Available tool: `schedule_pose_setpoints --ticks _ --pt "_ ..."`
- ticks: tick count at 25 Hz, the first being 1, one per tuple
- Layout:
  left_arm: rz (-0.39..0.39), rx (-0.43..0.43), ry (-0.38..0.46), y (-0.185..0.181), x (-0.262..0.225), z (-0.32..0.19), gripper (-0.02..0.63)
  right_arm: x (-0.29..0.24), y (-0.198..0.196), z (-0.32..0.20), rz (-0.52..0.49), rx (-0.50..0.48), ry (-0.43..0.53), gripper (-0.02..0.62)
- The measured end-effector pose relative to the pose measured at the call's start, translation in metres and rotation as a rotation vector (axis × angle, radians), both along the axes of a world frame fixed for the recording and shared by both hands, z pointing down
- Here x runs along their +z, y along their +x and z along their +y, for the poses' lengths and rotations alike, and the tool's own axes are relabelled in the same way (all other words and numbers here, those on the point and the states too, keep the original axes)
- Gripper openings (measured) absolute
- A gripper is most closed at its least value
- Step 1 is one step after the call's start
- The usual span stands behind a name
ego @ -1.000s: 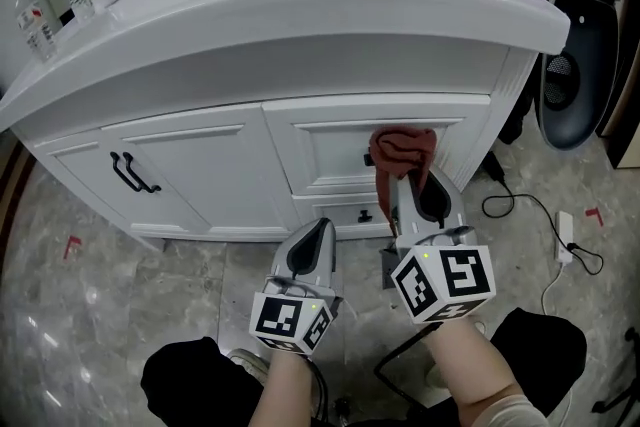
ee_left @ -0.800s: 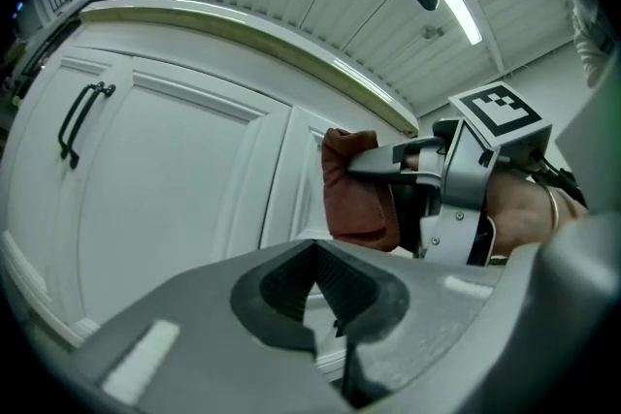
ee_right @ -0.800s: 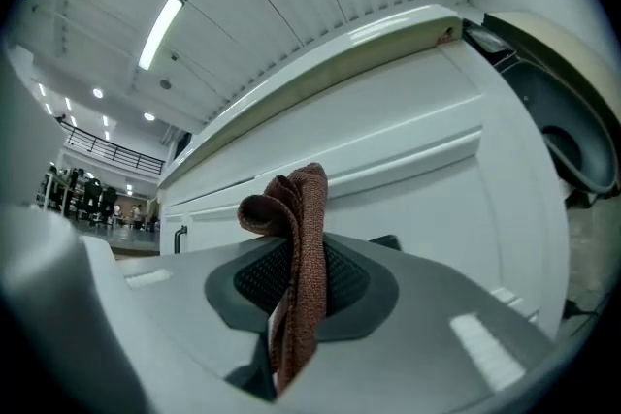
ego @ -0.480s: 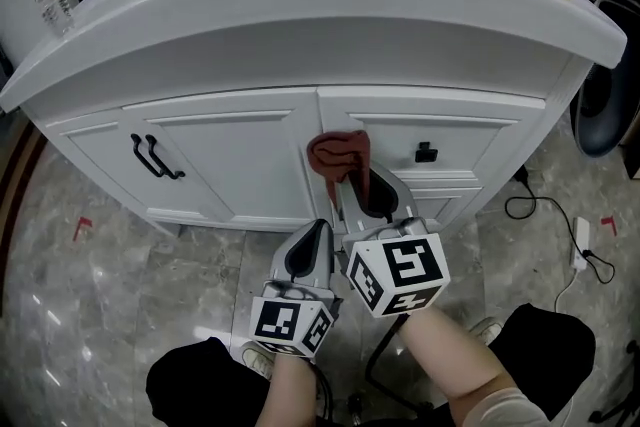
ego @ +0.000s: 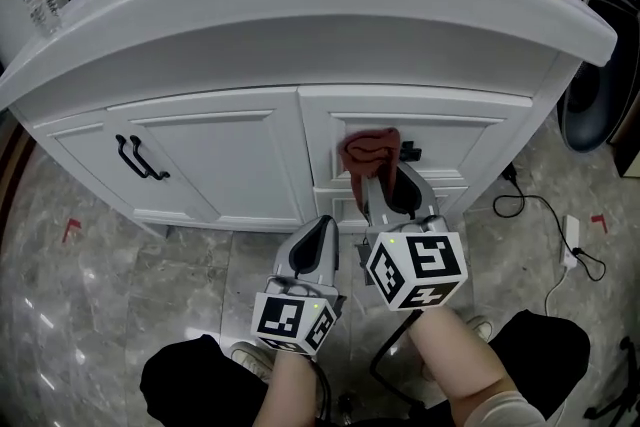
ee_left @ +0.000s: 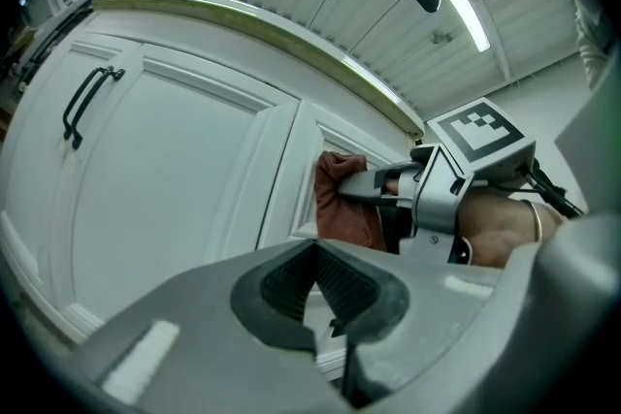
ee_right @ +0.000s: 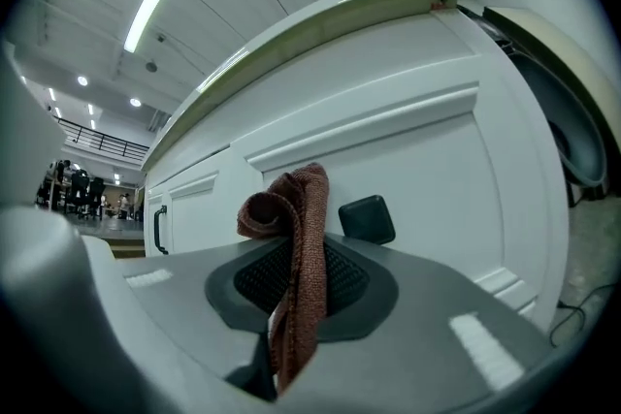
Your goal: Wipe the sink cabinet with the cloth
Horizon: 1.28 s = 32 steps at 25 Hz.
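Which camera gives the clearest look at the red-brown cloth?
The right gripper view: the cloth sits large, pinched between the jaws. The head view shows it small against the cabinet; the left gripper view shows it sideways, partly hidden.

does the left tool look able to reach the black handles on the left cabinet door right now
Probably yes: the left tool is shut and empty, and nothing visible stands between it and the black handles.
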<state>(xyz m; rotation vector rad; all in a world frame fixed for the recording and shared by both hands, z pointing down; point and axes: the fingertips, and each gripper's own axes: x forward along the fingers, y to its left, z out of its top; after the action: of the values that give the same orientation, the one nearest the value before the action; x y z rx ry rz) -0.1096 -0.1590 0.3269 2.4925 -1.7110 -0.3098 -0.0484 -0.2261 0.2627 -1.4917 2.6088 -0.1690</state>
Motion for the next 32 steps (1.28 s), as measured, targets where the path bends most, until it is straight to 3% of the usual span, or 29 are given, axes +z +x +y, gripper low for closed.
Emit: schedule_pose_setpoints --ticks 15,24,28,32 --pt "-0.017 0.055 0.001 0.035 -0.002 -0.006 0.000 -0.013 0.057 0.017 -0.001 0.111 0.048 0.081" --pt "-0.032 0.066 -0.007 0.043 0.001 -0.007 0.000 -0.015 0.089 0.004 -0.035 0.171 0.030 0.081" --pt "-0.038 0.071 -0.012 0.046 0.004 -0.009 0.000 -0.008 0.090 -0.008 -0.069 0.142 -0.020 0.081" --pt "-0.038 0.073 -0.020 0.049 0.005 -0.013 0.000 -0.007 0.091 -0.011 -0.059 0.137 -0.011 0.083"
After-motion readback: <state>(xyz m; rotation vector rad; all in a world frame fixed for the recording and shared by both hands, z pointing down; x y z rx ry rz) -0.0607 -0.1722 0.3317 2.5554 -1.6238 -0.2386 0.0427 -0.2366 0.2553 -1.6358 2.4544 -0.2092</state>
